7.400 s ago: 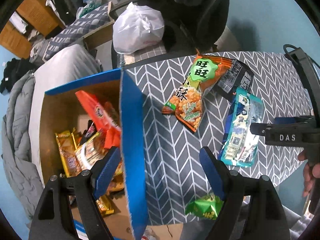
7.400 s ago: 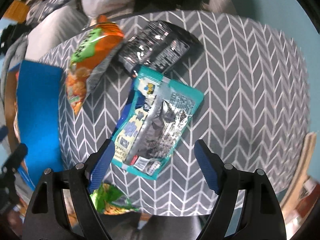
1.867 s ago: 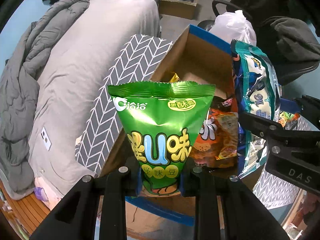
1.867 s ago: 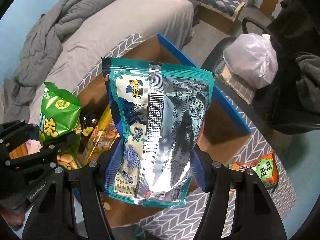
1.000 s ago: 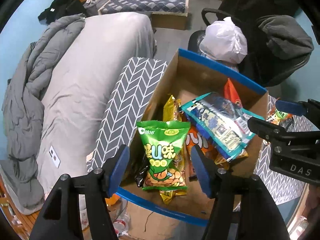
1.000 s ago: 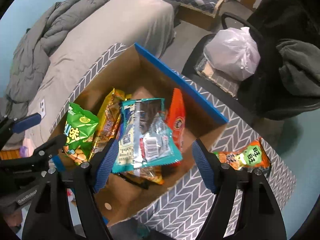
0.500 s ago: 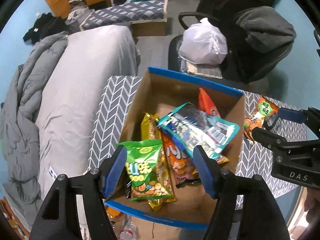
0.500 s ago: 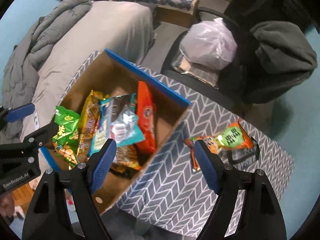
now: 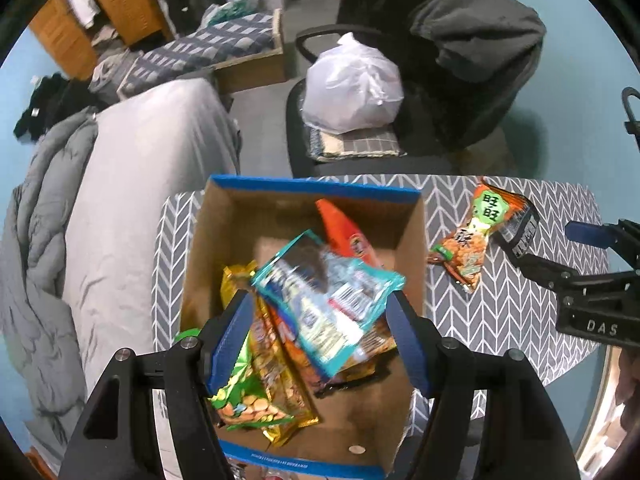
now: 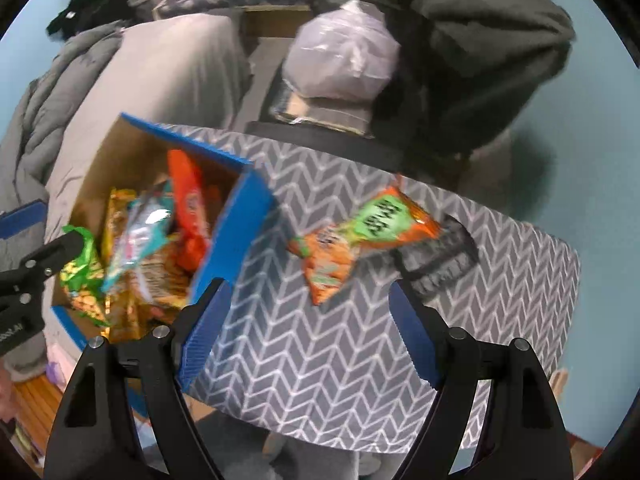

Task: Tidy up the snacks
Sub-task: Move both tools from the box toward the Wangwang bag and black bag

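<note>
A blue-edged cardboard box [image 9: 316, 188] holds several snack bags: a teal packet [image 9: 324, 296] on top, a green bag [image 9: 240, 396], a gold one and an orange one. My left gripper [image 9: 320, 336] is open and empty above the box. My right gripper [image 10: 308, 328] is open and empty over the grey herringbone table [image 10: 320, 360]. An orange-green snack bag [image 10: 356, 236] lies on the table ahead of it, overlapping a black packet [image 10: 444, 260]. Both also show in the left wrist view, the orange-green bag [image 9: 472, 240] and the black packet [image 9: 520, 232]. The box also shows at left in the right wrist view [image 10: 232, 240].
An office chair [image 9: 400, 120] with a white plastic bag [image 9: 352, 88] and dark clothing stands behind the table. A bed with a grey duvet [image 9: 120, 168] lies to the left. The right gripper's body [image 9: 592, 280] shows at the right edge of the left wrist view.
Both grippers let go of their bags, which now lie in the box. Both have pulled back and swung right; the right one now faces the table's two loose snacks.
</note>
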Motion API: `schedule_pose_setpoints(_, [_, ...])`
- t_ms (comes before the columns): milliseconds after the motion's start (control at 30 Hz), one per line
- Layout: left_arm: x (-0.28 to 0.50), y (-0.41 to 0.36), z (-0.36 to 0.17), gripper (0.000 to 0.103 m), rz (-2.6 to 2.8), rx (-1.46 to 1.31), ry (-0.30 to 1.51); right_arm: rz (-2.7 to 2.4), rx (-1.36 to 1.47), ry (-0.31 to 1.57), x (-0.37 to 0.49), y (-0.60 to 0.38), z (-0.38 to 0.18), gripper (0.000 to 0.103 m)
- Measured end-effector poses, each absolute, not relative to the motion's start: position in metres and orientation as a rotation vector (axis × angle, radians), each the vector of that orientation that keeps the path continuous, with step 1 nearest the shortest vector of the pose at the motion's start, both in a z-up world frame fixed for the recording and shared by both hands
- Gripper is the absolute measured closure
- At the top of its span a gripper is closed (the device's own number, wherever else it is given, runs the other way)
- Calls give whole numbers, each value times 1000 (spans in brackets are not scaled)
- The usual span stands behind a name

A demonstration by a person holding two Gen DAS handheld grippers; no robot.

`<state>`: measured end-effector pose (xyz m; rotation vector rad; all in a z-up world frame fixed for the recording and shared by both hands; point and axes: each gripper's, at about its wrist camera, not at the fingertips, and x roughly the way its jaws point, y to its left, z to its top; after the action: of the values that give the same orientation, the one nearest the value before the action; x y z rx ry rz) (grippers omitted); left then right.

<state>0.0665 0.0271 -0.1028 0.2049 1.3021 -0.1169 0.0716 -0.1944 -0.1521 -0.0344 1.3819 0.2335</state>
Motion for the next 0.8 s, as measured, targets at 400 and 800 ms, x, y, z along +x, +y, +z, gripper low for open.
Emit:
schedule_pose_setpoints(400, [82,-33,-108,33,-164,287,1288,121,43,1444,82,-280,-185,22])
schedule_pose_setpoints(800, [95,-80,-130,33,-180,332,1324,46,140,1504,97,-341,-217,21])
